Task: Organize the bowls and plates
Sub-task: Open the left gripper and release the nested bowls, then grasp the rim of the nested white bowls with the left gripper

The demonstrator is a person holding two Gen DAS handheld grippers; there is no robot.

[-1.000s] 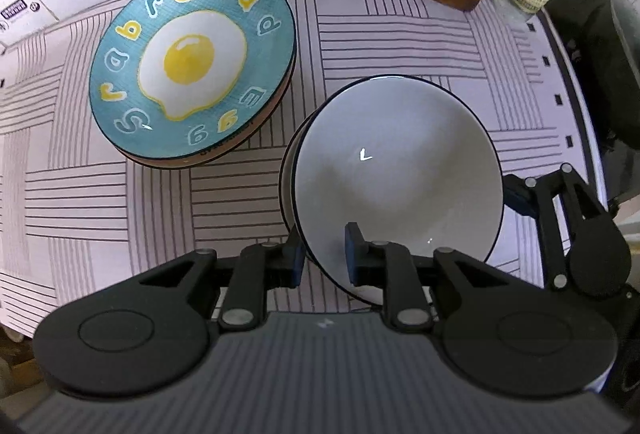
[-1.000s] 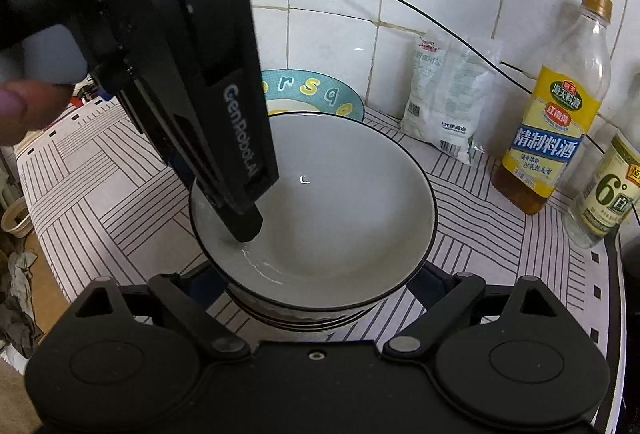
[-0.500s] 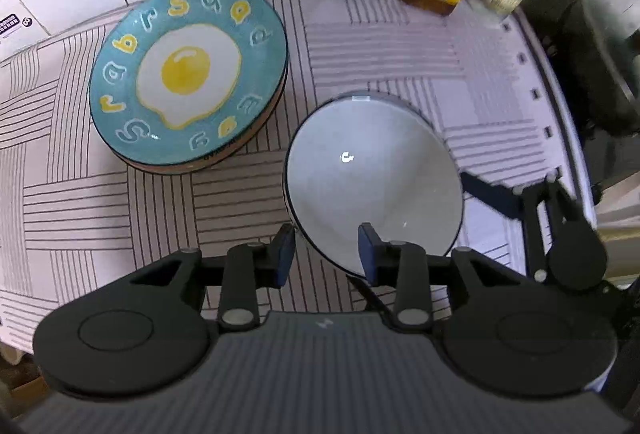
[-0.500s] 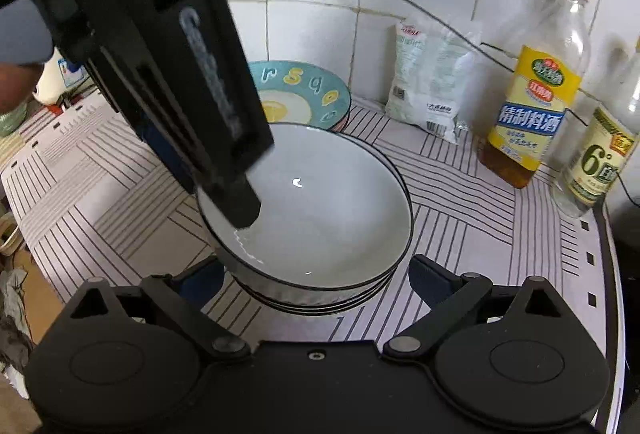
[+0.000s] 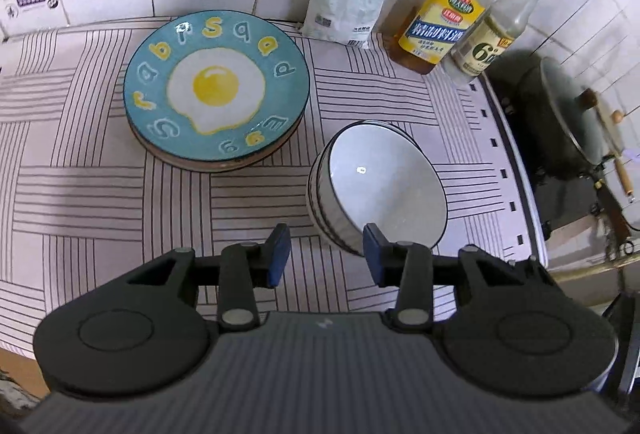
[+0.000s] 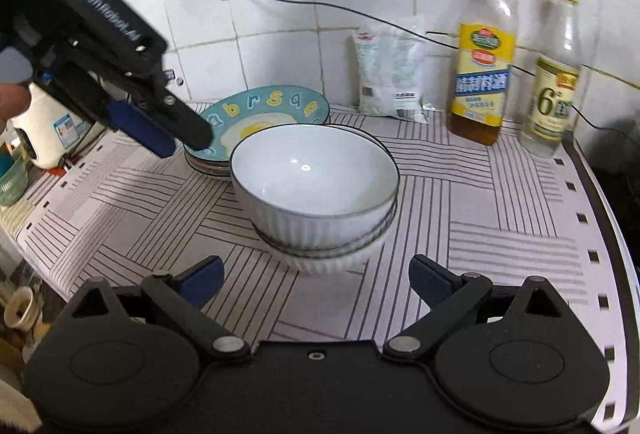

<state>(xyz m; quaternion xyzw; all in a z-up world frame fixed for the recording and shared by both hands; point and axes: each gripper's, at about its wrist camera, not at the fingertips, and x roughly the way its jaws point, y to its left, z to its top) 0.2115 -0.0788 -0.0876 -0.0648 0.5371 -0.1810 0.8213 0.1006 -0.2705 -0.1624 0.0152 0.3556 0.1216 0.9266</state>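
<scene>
A stack of white ribbed bowls (image 5: 380,182) (image 6: 316,182) stands on the striped mat. To its left sits a stack of plates with a teal fried-egg plate (image 5: 216,86) (image 6: 256,118) on top. My left gripper (image 5: 326,254) is open and empty, raised above and in front of the bowls; it also shows in the right wrist view (image 6: 176,138), up left of the bowls. My right gripper (image 6: 316,280) is open and empty, just in front of the bowl stack, not touching it.
A white bag (image 5: 352,6), an oil bottle (image 5: 444,18) and a clear bottle (image 5: 492,34) stand along the tiled back wall. A dark wok with lid (image 5: 572,114) sits on the stove at right. The counter edge runs along the right side (image 6: 600,234).
My left gripper let go of the top bowl's rim, opened and pulled up and back. The bowl now rests on the stack. My right gripper drew back from the stack.
</scene>
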